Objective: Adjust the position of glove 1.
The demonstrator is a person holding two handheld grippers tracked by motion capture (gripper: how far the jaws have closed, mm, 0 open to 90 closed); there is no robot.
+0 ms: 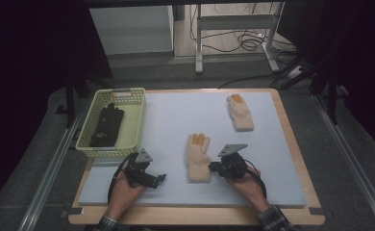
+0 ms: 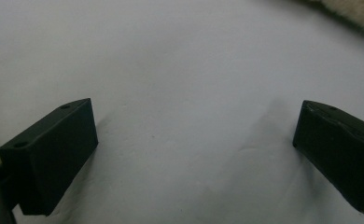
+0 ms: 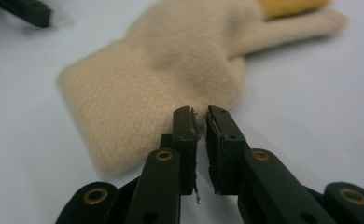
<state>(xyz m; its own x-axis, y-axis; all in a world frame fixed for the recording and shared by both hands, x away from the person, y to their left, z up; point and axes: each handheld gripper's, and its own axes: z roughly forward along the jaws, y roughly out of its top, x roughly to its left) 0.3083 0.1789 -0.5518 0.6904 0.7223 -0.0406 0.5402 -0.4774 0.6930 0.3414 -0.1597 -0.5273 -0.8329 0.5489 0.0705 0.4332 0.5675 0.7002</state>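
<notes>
From above, on the pale blue mat (image 1: pixel 176 125), your right gripper (image 1: pixel 213 167) sits just beside the right edge of the near cream glove (image 1: pixel 198 158), down by its cuff. The left gripper (image 1: pixel 159 178) rests well apart from it on bare mat. A second cream glove (image 1: pixel 240 112) lies farther back, and a black glove (image 1: pixel 107 126) already lies in the yellow basket (image 1: pixel 136 126). Judging by its fuzzy, limp look, the near glove is light and soft and will droop from whatever point you pinch, so take a good bite of the cuff edge rather than a thin fingertip.

Along the left gripper's jaws, you see them standing wide apart with nothing but mat between them; a strip of the cream glove (image 2: pixel 353 11) peeks in at the top right corner.

Along the right gripper (image 3: pixel 201 116), the jaws are nearly together, a narrow slit left between them, their tips right at the glove's edge (image 3: pixel 171 74). Whether any fleece is actually caught there I cannot tell.
</notes>
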